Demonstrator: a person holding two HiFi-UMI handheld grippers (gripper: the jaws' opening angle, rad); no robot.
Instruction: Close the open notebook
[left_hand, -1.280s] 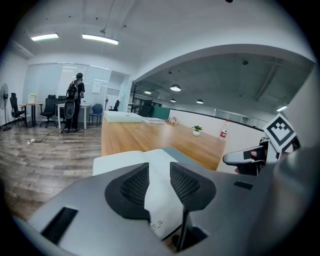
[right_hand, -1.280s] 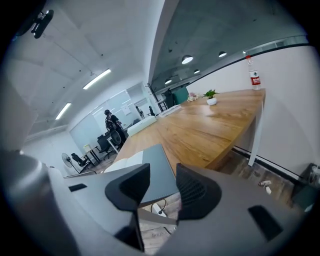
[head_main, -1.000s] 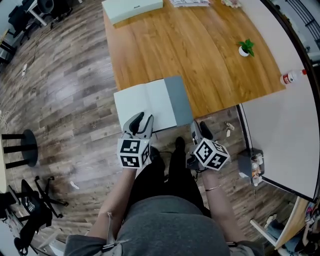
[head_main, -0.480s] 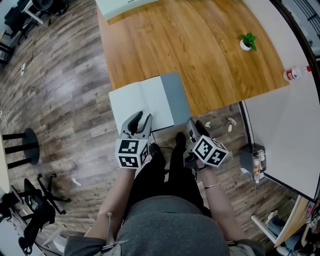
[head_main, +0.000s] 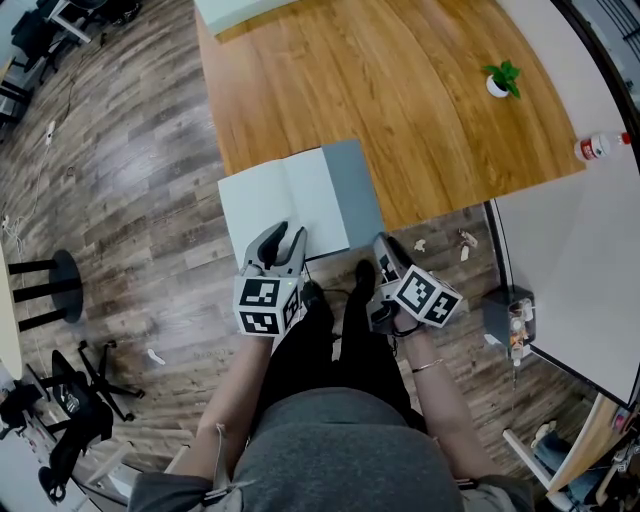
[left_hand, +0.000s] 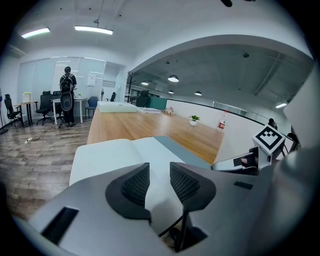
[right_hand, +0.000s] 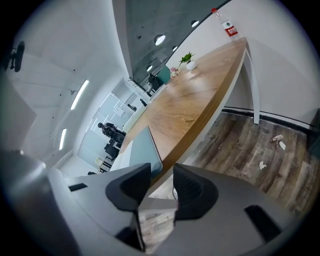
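Observation:
The open notebook (head_main: 290, 200) lies at the near edge of the wooden table (head_main: 400, 90), white pages up, with its grey cover (head_main: 357, 188) spread to the right. My left gripper (head_main: 284, 238) hovers over the near edge of the white page (left_hand: 110, 152), open, with nothing between its fingers (left_hand: 134, 184). My right gripper (head_main: 385, 247) sits just off the table's near edge, to the right of the notebook's near right corner. Its jaws are closing but still apart, with nothing between them. In the right gripper view the grey cover (right_hand: 146, 146) lies ahead, past the right gripper (right_hand: 161, 181).
A small potted plant (head_main: 497, 80) and a white box (head_main: 235, 12) stand far back on the table. A bottle (head_main: 592, 149) rests on the white table (head_main: 570, 240) to the right. A black stool (head_main: 45, 290) stands on the floor at left. A person (left_hand: 66, 95) stands far off.
The right gripper has rolled and sunk a little beside the table's near edge. The left gripper has stayed over the page.

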